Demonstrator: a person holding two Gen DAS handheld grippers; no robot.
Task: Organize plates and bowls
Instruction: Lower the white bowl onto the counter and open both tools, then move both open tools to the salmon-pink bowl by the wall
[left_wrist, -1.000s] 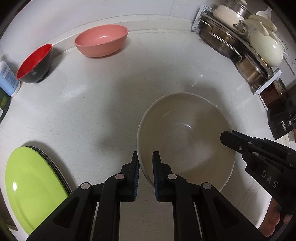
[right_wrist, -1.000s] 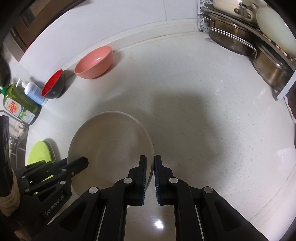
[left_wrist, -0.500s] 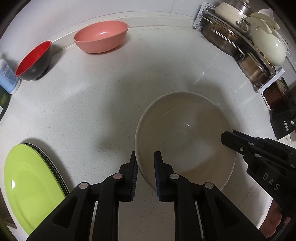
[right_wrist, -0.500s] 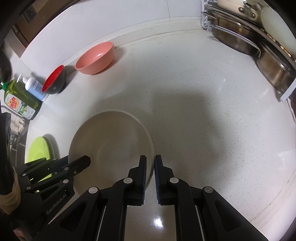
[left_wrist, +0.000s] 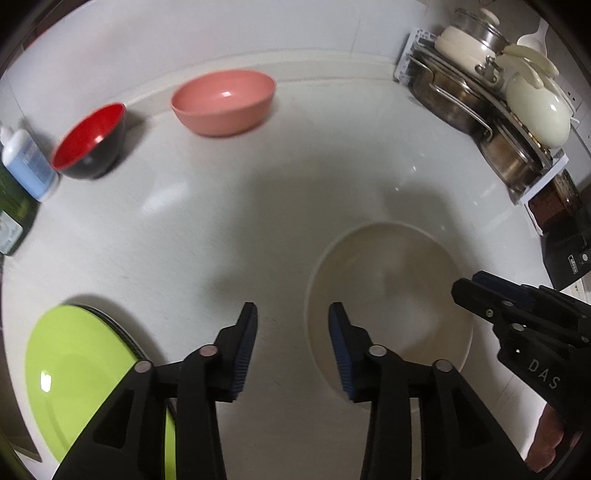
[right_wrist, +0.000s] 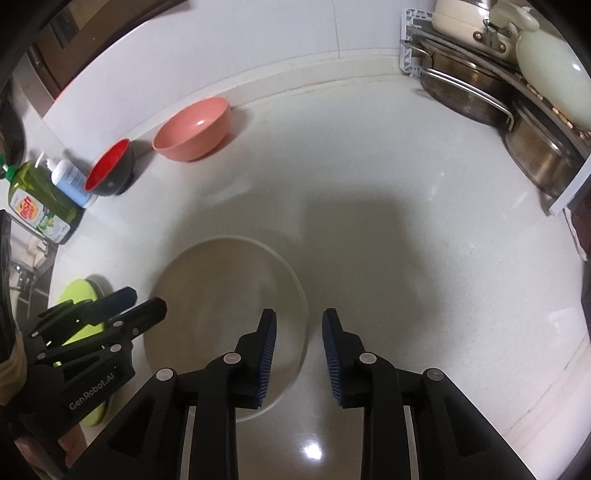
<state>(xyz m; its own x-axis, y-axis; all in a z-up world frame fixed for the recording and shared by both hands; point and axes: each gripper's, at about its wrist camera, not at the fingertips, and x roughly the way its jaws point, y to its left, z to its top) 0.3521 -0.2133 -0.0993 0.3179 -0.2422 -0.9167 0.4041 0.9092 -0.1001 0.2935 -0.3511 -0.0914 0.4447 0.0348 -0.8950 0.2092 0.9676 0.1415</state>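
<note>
A large cream bowl (left_wrist: 391, 299) (right_wrist: 225, 306) rests on the white counter. My left gripper (left_wrist: 293, 314) is open above the bowl's left rim, holding nothing. My right gripper (right_wrist: 300, 320) is open too, its jaws straddling the bowl's right rim without touching. A pink bowl (left_wrist: 223, 101) (right_wrist: 192, 129) and a red-and-black bowl (left_wrist: 90, 140) (right_wrist: 110, 173) stand by the back wall. A lime-green plate (left_wrist: 81, 387) (right_wrist: 75, 295) lies on a darker plate at the near left.
A rack of steel pots and cream lids (left_wrist: 498, 110) (right_wrist: 498, 85) fills the back right corner. Soap bottles (right_wrist: 40, 199) (left_wrist: 26, 162) stand at the left edge. A dark box (left_wrist: 565, 247) sits at the right. The counter middle (right_wrist: 369, 184) is bare.
Both grippers have opened and let go of the cream bowl's rim. The left gripper has shifted to the left, so the bowl now lies right of it.
</note>
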